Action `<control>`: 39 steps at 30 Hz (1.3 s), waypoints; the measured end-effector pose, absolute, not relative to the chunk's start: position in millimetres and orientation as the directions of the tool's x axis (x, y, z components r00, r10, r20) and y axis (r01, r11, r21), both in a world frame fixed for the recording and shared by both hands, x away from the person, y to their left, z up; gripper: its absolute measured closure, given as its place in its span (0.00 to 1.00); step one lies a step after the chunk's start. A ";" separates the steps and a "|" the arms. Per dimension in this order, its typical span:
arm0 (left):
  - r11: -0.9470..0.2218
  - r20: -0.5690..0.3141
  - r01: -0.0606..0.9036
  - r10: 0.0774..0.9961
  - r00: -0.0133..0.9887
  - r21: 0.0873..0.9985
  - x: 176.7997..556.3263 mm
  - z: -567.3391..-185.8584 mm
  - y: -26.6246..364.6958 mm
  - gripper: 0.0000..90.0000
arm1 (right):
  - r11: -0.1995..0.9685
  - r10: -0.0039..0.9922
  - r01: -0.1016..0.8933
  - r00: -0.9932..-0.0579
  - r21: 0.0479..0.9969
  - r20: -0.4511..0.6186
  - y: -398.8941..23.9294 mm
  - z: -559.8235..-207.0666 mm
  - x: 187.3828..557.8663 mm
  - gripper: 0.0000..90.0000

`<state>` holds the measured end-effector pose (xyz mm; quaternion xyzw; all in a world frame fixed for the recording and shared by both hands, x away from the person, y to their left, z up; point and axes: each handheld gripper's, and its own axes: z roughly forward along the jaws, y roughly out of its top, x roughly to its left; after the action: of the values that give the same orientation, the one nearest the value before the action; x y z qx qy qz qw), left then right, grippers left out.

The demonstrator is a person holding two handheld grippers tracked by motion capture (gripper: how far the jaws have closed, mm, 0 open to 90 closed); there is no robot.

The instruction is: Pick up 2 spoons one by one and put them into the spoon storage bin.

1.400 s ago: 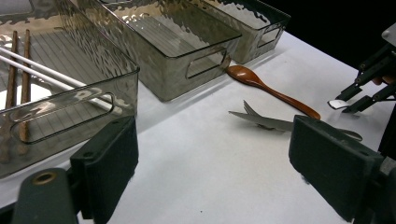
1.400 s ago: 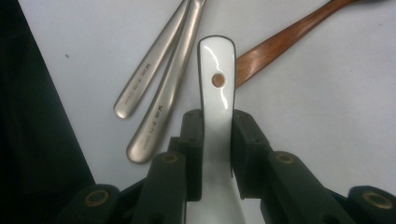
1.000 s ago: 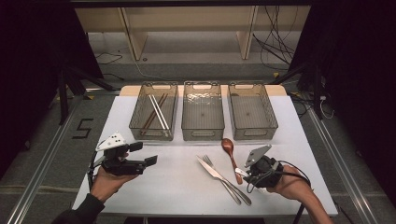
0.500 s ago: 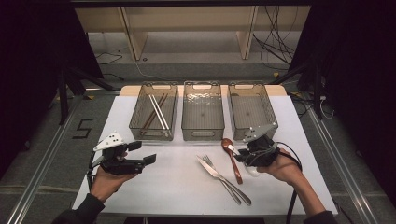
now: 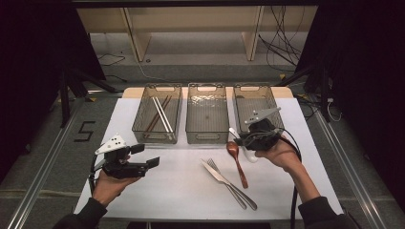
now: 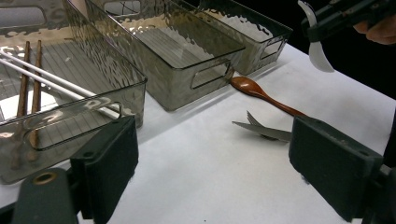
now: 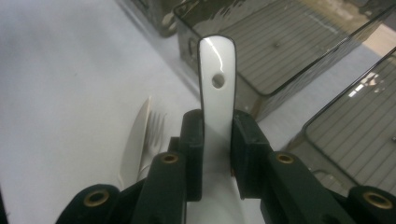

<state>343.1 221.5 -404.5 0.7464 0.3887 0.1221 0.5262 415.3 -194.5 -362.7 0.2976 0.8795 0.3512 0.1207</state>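
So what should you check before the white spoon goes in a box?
1. Right tool shut on the white spoon: ok.
2. Spoon lifted off the table: ok; seen in the left tool view.
3. Right bin has room: ok; its floor looks bare.
4. Spoon already over the right bin: not ok; it hangs in front of it.
5. Left tool out of the way: ok; open, far left.
6. Wooden spoon, knife and fork left alone: ok; flat on the table.
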 end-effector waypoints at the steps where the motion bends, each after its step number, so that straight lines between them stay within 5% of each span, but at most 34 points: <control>1: -0.143 -0.228 0.452 0.709 0.668 0.880 343.2 -404.5 221.8 0.17 | 0.565 0.612 0.442 -0.791 0.697 0.006 -194.2 -361.4 418.0 0.85; 39: -0.148 -0.196 0.409 0.699 0.687 0.901 342.0 -403.5 221.0 0.17 | 0.438 0.708 0.497 -0.704 0.749 0.053 -138.5 -342.4 506.0 0.85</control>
<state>342.0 221.0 -403.5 0.7456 0.3715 0.1356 0.5364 506.0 -138.5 -342.4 0.3600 0.8371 0.3890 0.1355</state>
